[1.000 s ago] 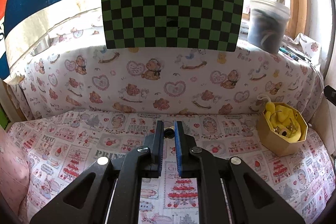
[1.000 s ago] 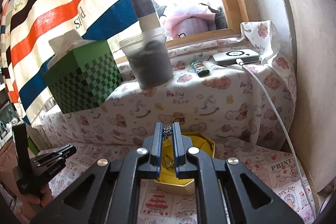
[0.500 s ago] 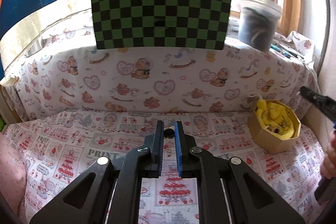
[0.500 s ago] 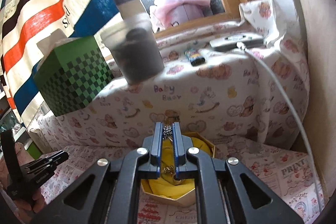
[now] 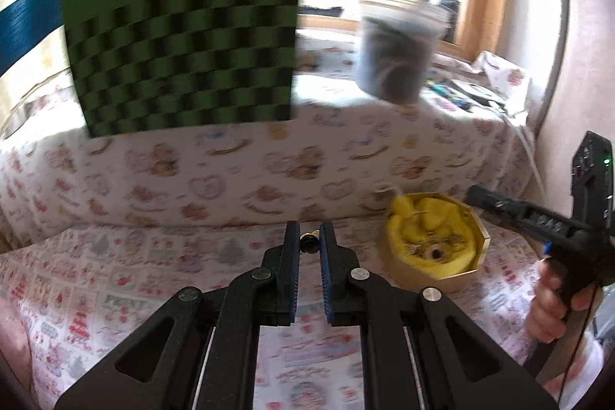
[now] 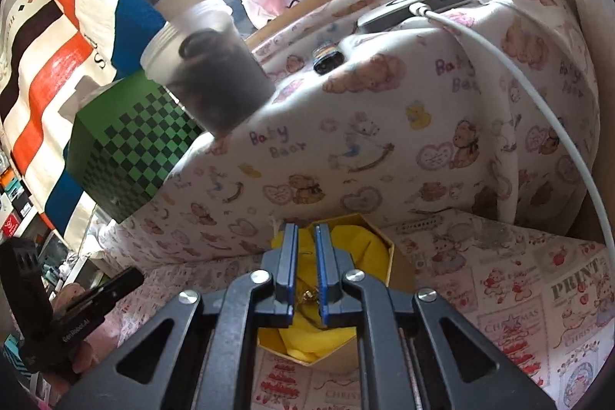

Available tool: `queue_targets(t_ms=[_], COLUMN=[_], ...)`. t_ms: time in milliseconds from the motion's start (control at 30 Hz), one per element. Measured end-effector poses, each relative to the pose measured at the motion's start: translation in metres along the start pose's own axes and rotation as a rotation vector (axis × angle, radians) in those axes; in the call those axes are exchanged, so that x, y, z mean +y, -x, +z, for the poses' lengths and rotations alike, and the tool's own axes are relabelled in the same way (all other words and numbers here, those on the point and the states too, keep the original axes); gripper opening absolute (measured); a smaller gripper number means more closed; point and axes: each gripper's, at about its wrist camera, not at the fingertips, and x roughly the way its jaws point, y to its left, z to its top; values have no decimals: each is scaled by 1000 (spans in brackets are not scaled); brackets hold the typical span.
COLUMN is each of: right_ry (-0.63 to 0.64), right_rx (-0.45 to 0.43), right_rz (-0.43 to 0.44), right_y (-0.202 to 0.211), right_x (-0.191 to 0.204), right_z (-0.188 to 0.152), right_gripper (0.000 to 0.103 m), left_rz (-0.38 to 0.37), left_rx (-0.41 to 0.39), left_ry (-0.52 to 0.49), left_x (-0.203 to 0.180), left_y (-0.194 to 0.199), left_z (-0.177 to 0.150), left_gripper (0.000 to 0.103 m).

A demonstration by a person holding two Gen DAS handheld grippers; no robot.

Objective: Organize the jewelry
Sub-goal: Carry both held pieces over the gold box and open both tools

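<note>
A gold octagonal box (image 5: 467, 277) lined with yellow cloth (image 5: 423, 218) holds several small jewelry pieces and stands on the printed cloth at the right. My left gripper (image 5: 309, 229) hangs left of it, shut on a small dark and gold piece (image 5: 309, 243). My right gripper (image 6: 305, 229) is directly over the same box (image 6: 399, 260), its jaws nearly together. A small gold piece of jewelry (image 6: 311, 294) shows in the gap between its fingers, above the yellow cloth (image 6: 365, 248). The left wrist view shows the right gripper (image 5: 474, 195) and the hand (image 5: 549, 294) holding it.
A raised ledge (image 6: 384, 110) draped in bear-print cloth runs behind the box. On it stand a green checkered box (image 5: 184, 56), a plastic tub of dark items (image 5: 396, 60), a small device (image 6: 415, 2) with a white cable (image 6: 538, 95). The left gripper (image 6: 103, 294) sits low left.
The right gripper has sunk toward the yellow-lined box and rolled, and the box now lies under its fingers. The left gripper has swung toward the box. Both stay shut.
</note>
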Motion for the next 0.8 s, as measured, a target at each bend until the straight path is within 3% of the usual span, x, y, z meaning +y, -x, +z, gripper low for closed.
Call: queue_targets(t_ms=[200,467,567,800], right_ry=[-15,-97,-113,-109], right_rx=[-60,-81,-91,-98], right_rz=[-56,-57,-58,-78], right_y=[16,24,26,27], right_x=[-7,-25,-28,-27], right_z=[3,7,8,9], right_gripper=[10,11,17,18], left_rz=[-88,-224,-201,-190], left_rx=[32,194,227,216], left_ry=[-36,-27,-33,-49], left_x=[-47,-94,-103,-108], left_y=[-15,-68,-85,-97], left_z=[15,27,24,21], left_gripper=[9,9,9,10])
